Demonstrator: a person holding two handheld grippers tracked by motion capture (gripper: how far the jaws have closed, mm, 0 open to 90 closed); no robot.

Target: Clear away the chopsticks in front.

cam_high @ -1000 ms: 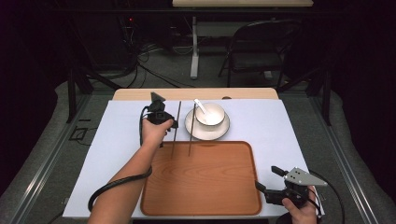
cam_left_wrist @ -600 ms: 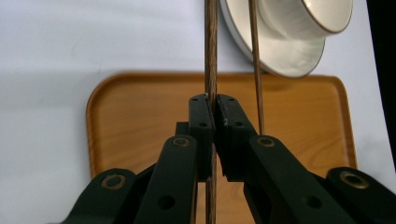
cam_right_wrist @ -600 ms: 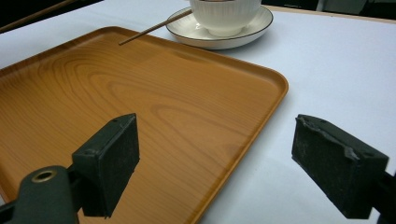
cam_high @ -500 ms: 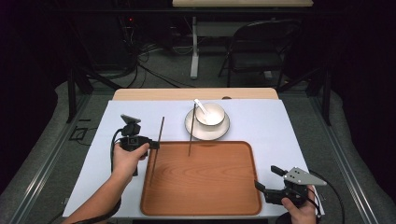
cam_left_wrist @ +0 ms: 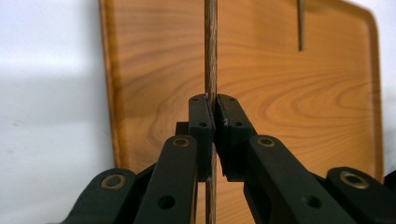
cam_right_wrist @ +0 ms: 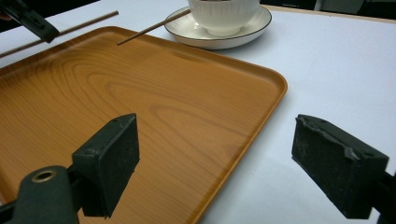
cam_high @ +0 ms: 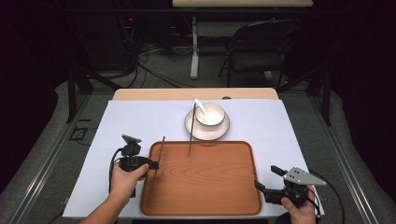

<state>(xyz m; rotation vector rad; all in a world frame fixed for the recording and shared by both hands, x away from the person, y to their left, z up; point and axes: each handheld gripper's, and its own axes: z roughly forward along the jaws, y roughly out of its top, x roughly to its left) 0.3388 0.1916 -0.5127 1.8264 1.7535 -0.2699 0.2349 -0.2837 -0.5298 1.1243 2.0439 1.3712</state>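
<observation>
Wood, thin and dark: the chopstick in your left gripper is light and stiff, but it is smooth and round, so it can roll or swing between the pads. The jaws are closed fully on it, near its lower third, and I think a hold closer to the middle would keep it steadier. It hangs over the left edge of the tray, near the left side of the desk. The second chopstick leans from the plate under the bowl onto the far edge of the tray. Your right gripper waits at the near right corner, its jaws wide open and holding nothing.
</observation>
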